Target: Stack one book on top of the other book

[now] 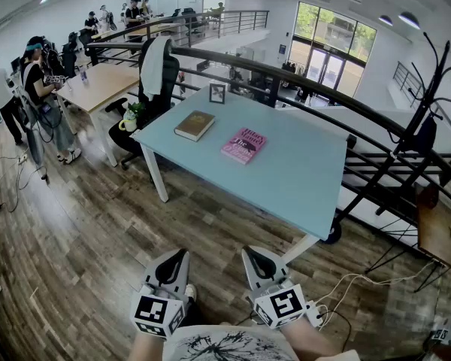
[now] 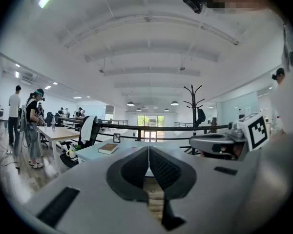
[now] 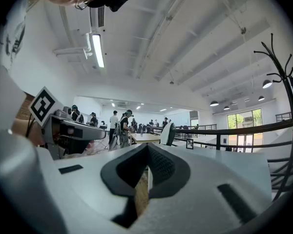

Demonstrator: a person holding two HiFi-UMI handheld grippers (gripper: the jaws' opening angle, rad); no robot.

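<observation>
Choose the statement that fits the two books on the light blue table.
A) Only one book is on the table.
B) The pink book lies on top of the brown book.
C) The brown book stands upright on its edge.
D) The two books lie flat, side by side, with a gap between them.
D: the brown rectangular book and the pink rectangular book both lie flat on the light blue table, apart, neither on the other.
</observation>
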